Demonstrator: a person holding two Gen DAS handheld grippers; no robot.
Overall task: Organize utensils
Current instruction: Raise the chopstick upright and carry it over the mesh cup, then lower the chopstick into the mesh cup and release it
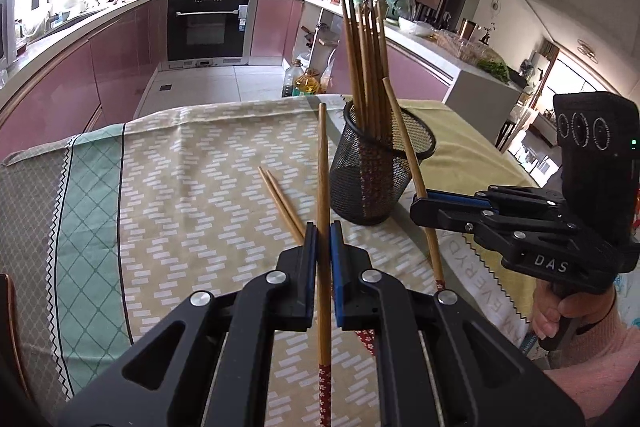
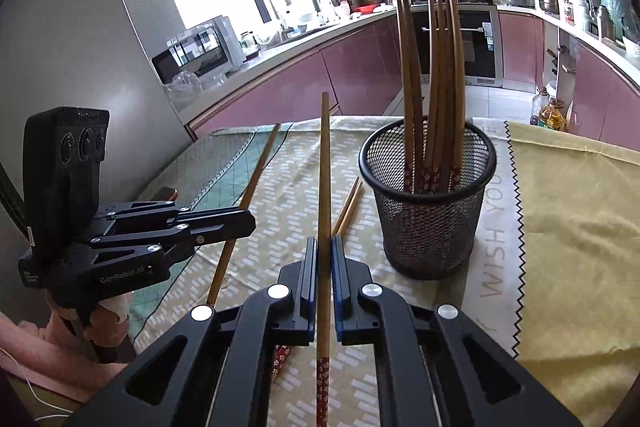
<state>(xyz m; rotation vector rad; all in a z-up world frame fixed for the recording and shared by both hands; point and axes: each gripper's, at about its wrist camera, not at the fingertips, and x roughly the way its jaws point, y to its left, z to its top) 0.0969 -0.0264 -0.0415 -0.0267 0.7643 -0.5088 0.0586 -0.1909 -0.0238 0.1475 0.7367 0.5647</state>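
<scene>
A black mesh cup (image 1: 376,163) (image 2: 428,199) stands on the tablecloth and holds several wooden chopsticks. My left gripper (image 1: 324,239) is shut on one chopstick (image 1: 323,163) that points up and forward, left of the cup. My right gripper (image 2: 325,251) is shut on another chopstick (image 2: 325,163); in the left wrist view that gripper (image 1: 420,201) holds its chopstick (image 1: 404,139) beside the cup's right rim. Two loose chopsticks (image 1: 280,199) (image 2: 348,205) lie on the cloth left of the cup. The left gripper (image 2: 244,221) shows in the right wrist view with its chopstick (image 2: 256,171).
A patterned beige and green tablecloth (image 1: 180,187) covers the table, with a yellow cloth (image 2: 580,227) on the right side. Kitchen counters, an oven (image 1: 210,23) and oil bottles (image 1: 300,83) on the floor stand beyond the table's far edge.
</scene>
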